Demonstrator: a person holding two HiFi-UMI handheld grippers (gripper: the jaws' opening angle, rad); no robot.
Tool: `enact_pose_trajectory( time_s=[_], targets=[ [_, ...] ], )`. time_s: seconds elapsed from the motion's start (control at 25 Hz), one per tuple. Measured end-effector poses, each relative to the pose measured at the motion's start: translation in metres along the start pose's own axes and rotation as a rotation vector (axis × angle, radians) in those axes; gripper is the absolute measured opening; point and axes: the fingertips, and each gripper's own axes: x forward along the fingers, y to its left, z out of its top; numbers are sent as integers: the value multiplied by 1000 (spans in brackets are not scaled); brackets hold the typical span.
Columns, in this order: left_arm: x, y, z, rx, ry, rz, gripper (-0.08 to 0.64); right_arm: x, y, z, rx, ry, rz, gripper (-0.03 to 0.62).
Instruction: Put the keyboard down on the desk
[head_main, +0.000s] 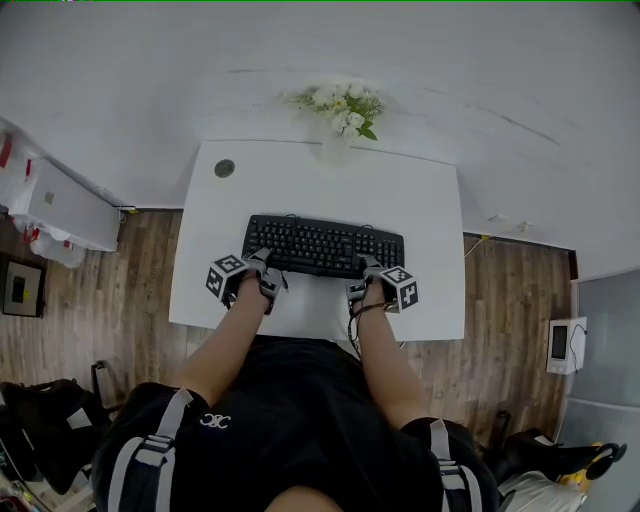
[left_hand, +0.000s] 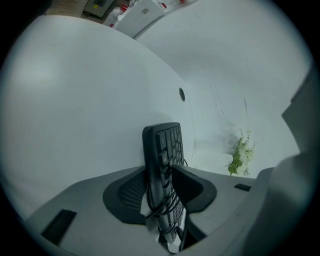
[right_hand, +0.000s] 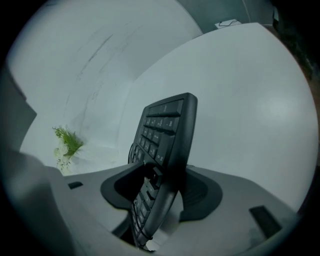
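A black keyboard (head_main: 325, 246) lies flat on the white desk (head_main: 320, 180), long side toward me. My left gripper (head_main: 262, 264) is at its near left corner and my right gripper (head_main: 367, 270) at its near right corner. In the left gripper view the keyboard (left_hand: 162, 147) stands on edge between the jaws of the left gripper (left_hand: 160, 192), with its thin black cable (left_hand: 167, 206) looped round that end. A sliver of light shows beside the outer pad. In the right gripper view the keyboard (right_hand: 167, 130) also sits between the right gripper's (right_hand: 165, 187) jaws, with a gap at the outer pad. Both grippers are open.
A vase of white flowers (head_main: 342, 108) stands at the desk's far edge against the wall. A round cable hole (head_main: 224, 168) is at the far left corner. A white cabinet (head_main: 62, 205) stands left of the desk, a small white device (head_main: 565, 345) right, bags on the wooden floor.
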Motion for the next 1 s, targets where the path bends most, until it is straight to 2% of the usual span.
enact_pose_trajectory(
  time_s=[0.24,0.52,0.76,0.8,0.84,1.0],
  targets=[
    [-1,10,-13,8,90,44,184,-8,-9,-4,-32,9,-106,252],
    [-4,12,-15,18,113,45,187,-15,-16,-10,-53,15,-172,275],
    [-9,12,-17,4,125,8,181,-22,-20,-15,11,35,-163,278],
    [-9,13,-18,0,133,7,196,-24,-21,-15,21,35,-160,287],
    [-10,14,-20,-2,139,8,242,-26,-21,-14,27,33,-155,301],
    [-14,15,-21,14,133,19,211,-31,-18,-14,14,29,-132,301]
  ],
)
